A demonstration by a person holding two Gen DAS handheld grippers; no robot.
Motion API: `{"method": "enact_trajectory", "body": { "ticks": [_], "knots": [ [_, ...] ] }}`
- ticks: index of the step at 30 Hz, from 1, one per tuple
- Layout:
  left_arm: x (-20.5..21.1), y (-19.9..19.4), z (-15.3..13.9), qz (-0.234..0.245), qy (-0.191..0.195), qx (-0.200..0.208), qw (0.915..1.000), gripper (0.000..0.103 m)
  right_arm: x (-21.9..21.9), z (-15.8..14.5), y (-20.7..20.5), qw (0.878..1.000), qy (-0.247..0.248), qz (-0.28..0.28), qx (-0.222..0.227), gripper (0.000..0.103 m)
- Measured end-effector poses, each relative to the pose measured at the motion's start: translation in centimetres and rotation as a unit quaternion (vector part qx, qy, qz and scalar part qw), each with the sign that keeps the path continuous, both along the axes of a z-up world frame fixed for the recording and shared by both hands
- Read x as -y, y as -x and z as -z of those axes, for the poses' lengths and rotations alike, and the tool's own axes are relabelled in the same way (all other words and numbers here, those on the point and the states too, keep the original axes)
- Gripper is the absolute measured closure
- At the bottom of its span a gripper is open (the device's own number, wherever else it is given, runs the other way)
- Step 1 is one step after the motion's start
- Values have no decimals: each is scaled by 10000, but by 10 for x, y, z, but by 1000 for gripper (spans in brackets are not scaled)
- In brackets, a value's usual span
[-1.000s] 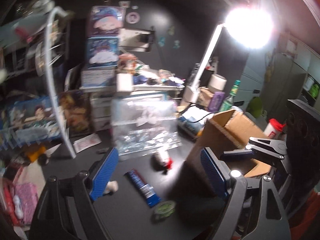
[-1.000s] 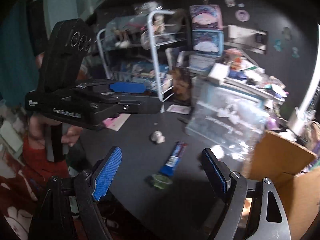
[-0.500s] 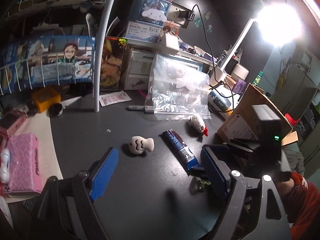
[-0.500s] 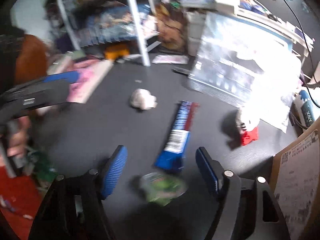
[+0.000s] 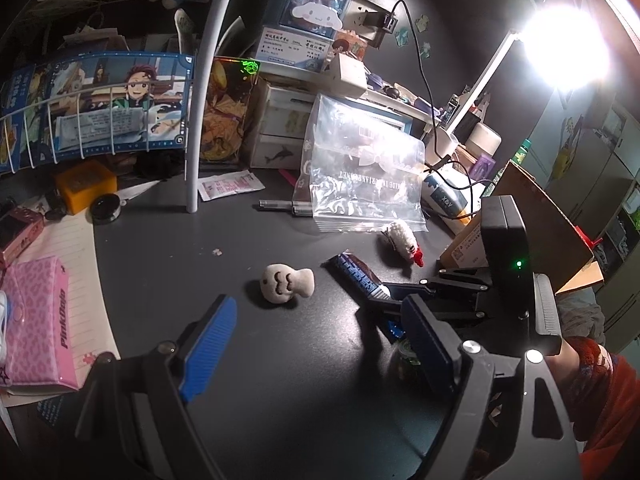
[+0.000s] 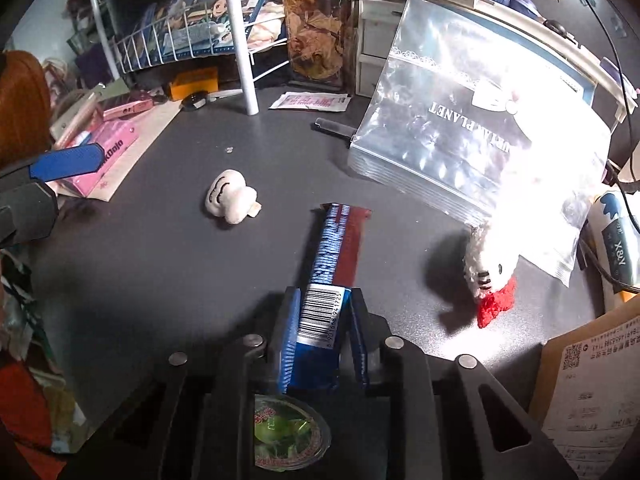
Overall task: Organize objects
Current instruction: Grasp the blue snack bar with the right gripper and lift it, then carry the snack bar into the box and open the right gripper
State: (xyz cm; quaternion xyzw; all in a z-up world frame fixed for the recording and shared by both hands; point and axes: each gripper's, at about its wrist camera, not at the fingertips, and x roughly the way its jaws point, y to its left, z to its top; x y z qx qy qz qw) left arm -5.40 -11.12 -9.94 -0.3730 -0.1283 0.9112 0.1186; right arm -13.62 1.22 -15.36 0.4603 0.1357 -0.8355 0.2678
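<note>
From the left wrist, the left tool hangs wide open over the matte dark worktop, its ribbed blue pads well apart and holding nothing. A soft, rounded cream plush with a stitched face lies just ahead, between the pads' lines. To its right a long glossy snack bar in a blue wrapper runs toward the right tool, whose black body covers the bar's near end. A fuzzy knitted white toy with a red tip lies beside a crinkled clear plastic bag. From the right wrist, the right tool is clamped on the snack bar at its barcode end, the rest lying flat ahead. A round foil-lidded cup sits under the tool.
</note>
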Motion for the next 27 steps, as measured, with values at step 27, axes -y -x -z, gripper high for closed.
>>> {"method": "enact_trajectory", "body": {
  "ticks": [27],
  "knots": [
    [-83, 18, -78, 1026, -498, -501, 9922, 60, -59, -141, -81, 9797, 1536, -973, -844, 89]
  ]
}}
